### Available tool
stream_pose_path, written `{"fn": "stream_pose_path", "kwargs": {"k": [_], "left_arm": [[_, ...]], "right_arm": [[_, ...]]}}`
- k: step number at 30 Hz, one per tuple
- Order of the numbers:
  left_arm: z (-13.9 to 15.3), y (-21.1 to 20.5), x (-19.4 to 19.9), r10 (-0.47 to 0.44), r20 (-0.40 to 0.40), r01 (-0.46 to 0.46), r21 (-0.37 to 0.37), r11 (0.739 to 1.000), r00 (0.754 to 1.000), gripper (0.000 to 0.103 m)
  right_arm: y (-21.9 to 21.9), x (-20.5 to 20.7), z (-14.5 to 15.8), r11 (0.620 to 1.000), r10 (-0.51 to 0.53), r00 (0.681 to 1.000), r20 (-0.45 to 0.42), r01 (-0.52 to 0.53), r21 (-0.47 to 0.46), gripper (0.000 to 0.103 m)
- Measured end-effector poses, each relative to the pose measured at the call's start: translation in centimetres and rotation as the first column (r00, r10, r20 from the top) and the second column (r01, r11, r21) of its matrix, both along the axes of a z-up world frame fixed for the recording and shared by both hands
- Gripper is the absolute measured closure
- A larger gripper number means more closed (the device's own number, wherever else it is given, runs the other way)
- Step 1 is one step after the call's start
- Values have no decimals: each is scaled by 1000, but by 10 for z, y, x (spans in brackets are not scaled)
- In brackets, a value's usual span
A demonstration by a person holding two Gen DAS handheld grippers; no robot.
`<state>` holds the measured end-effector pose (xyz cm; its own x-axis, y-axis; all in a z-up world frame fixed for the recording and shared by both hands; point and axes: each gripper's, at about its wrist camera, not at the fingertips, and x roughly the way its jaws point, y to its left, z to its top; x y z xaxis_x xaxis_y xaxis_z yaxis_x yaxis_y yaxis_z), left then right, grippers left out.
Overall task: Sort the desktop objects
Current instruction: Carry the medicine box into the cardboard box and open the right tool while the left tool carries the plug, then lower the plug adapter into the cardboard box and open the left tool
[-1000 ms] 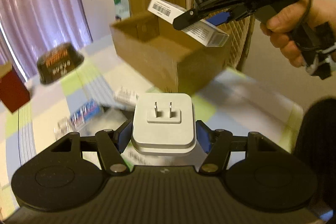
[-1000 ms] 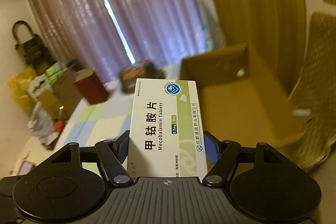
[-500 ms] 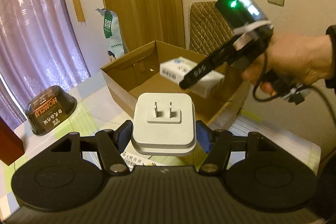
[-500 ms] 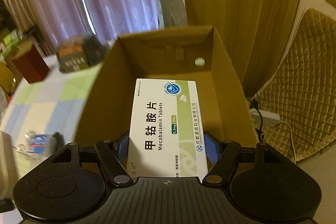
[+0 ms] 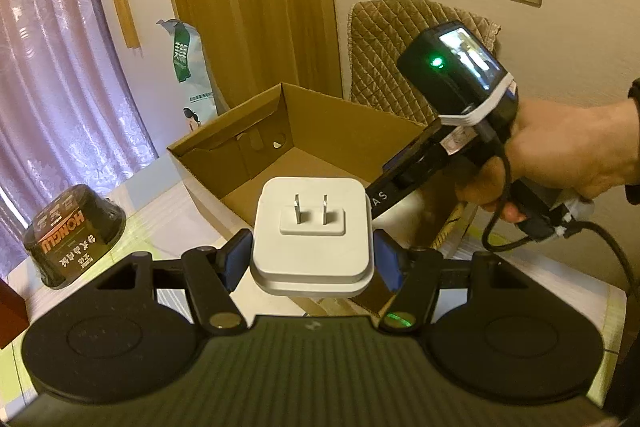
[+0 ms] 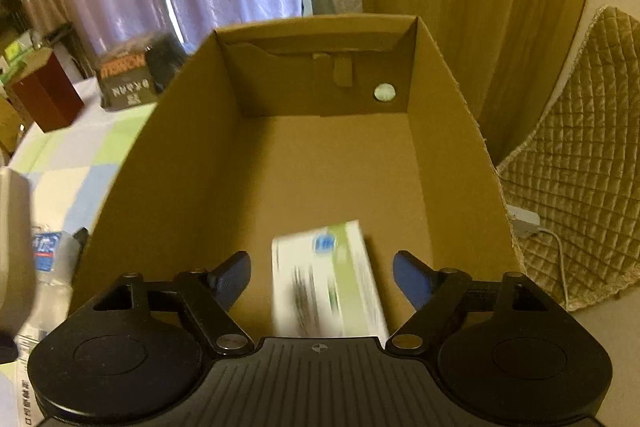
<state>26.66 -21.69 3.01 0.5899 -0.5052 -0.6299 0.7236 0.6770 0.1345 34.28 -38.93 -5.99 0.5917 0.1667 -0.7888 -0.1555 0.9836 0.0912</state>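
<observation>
Your right hand-held gripper [image 6: 322, 273] has just spread wide and let go; the tablet box [image 6: 328, 287], blurred, seems to be dropping into the cardboard box [image 6: 448, 163]. Your left hand-held gripper [image 5: 312, 259] stays clamped on the white plug adapter [image 5: 312, 227], next to go.

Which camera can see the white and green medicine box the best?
The right wrist view. It looks down into the cardboard box, where the medicine box shows, blurred, between the open fingers of the right gripper. In the left wrist view the medicine box cannot be seen; the plug adapter blocks that spot.
</observation>
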Motion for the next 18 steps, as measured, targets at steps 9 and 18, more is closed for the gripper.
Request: {"fn": "stream_pose_path", "kwargs": {"k": [9, 18], "left_arm": [[-7, -21, 12, -34, 11, 33, 26, 999, 999, 43], [-22, -58, 27, -92, 5, 91, 57, 994, 996, 43]], "right_arm": [[-23, -31, 49, 996, -82, 973, 214, 74, 47, 22], [-55, -49, 70, 987, -155, 954, 258, 139, 81, 22]]}}
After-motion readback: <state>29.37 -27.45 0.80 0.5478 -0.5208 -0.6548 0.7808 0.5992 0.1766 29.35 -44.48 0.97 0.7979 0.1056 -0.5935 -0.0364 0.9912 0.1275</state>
